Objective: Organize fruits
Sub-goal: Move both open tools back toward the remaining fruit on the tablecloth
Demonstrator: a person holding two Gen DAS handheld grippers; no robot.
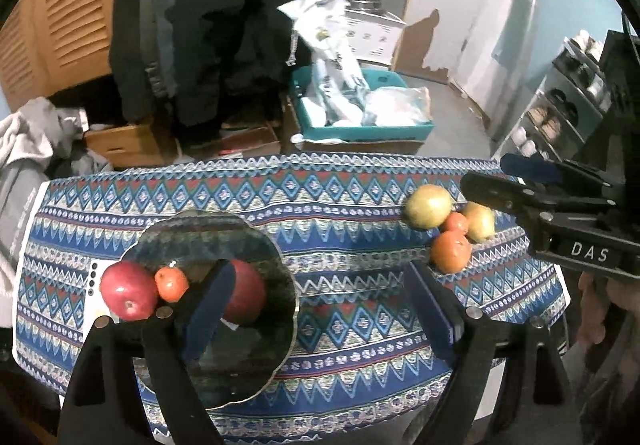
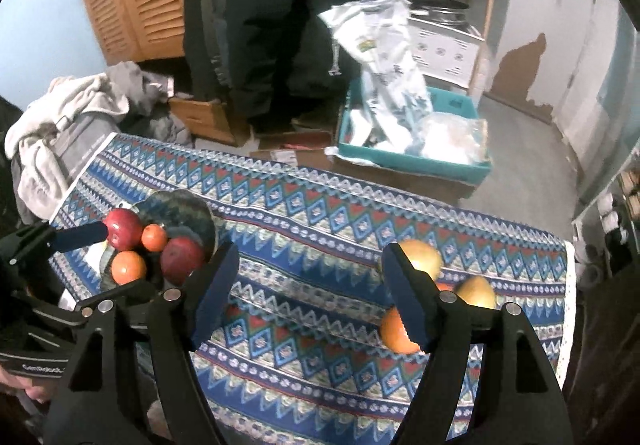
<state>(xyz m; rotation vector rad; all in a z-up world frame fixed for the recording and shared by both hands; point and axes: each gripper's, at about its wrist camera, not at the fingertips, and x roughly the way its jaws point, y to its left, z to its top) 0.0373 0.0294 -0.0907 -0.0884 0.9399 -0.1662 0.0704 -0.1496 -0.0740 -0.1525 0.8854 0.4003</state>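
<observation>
Both grippers stand apart, empty: left gripper (image 1: 320, 309) above the plate (image 1: 256, 373), right gripper (image 2: 308, 297) right of it. Two red apples (image 2: 122, 229) and two oranges (image 2: 128, 267) sit on the plate; only the right wrist view shows the second orange. Well right lie two pears (image 1: 428, 205), long axes indistinct, with oranges (image 1: 450, 251) on the tablecloth (image 1: 352, 217)

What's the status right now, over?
Both hand-held grippers open, empty: left, right. Plate holds two red apples, two oranges. Four fruits still on cloth. Nothing blocking.
</observation>
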